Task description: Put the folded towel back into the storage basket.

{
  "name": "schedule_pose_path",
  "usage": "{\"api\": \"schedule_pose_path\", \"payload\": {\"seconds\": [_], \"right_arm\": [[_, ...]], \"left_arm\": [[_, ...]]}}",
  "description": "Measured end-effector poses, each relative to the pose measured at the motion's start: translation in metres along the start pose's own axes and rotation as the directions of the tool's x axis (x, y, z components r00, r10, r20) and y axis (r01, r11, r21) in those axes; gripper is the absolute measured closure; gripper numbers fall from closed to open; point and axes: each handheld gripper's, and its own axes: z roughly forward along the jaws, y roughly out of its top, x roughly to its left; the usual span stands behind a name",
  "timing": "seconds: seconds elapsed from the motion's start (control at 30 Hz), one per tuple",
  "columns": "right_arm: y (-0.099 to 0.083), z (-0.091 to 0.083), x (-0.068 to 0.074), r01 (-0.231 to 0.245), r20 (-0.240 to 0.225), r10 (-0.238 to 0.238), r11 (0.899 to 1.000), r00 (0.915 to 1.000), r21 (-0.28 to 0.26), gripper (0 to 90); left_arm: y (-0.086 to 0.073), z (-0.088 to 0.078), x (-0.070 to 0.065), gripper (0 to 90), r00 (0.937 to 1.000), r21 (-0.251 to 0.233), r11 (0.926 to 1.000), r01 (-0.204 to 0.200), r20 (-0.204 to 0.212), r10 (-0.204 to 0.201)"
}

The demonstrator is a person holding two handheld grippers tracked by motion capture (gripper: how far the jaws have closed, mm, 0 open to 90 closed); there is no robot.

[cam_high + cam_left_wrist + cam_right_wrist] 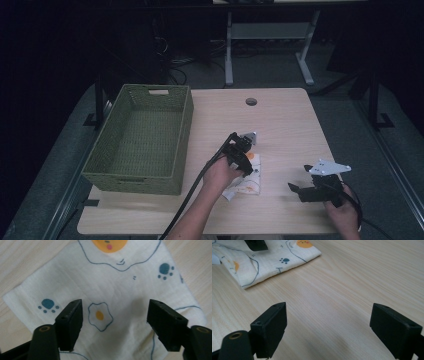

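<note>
Near edge of the table (pixel 280 125), high view: two forearms are entering from the bottom of the frame. The left hand (pixel 218 175) is reaching forward and angling toward the middle of the table, gripping the left gripper (pixel 245 162), which is pointing down over a folded cloth (pixel 247 186); its cable is trailing back along the forearm. The right hand (pixel 342 207) is sitting low at the near right, holding the right gripper (pixel 297 189) roughly level, jaws pointing leftward toward the cloth and well apart from it, with the grey three-cornered plate on top.

Left gripper view: the left gripper (pixel 113 322) is hanging directly above the cloth (pixel 105 287), jaws standing wide with the fried-egg print between them; the pads are not pressing on the fabric. The cloth is white with blue paw prints and orange patches, lying flat on the pale wood.

Right gripper view: the right gripper (pixel 328 327) is holding its jaws wide over bare wood, nothing between them; the cloth (pixel 267 260) is lying farther off at the upper left.

Farther back, high view: a green woven basket (pixel 177 125) is standing on the left half of the table, beside the left hand and apart from the cloth
</note>
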Motion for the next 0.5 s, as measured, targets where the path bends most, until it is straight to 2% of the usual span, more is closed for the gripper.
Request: {"api": "schedule_pose_path", "payload": {"seconds": [0.03,0.13,0.2,0.3,0.5], "right_arm": [[0.0002,-0.0002,0.0004,-0.001,0.0,0.001,1.0,1.0,0.0,13.8],[0.0002,-0.0001,0.0003,0.0,-0.001,0.0,1.0,1.0,0.001,13.8],[0.0001,-0.0002,0.0003,-0.001,0.0,0.001,1.0,1.0,-0.001,13.8],[0.0002,-0.0007,0.0004,-0.004,0.001,0.004,1.0,1.0,-0.002,13.8],[0.0007,-0.0006,0.0015,-0.004,-0.002,0.004,1.0,1.0,-0.004,13.8]], "left_arm": [[0.0002,0.0027,0.0007,31.7,0.9999,0.006,0.9998,0.016,0.0,-0.016],[0.0009,0.0056,0.0021,32.7,0.9999,0.009,0.9998,0.015,-0.002,-0.015],[0.0011,0.0067,0.0022,33.3,0.9999,0.008,0.9999,0.012,-0.007,-0.012],[0.0001,0.0075,-0.0012,36.7,0.9991,0.007,1.0,-0.004,-0.043,0.005],[-0.0026,0.0058,-0.0005,45.1,0.9982,-0.005,0.9998,-0.018,-0.058,0.017]]}}
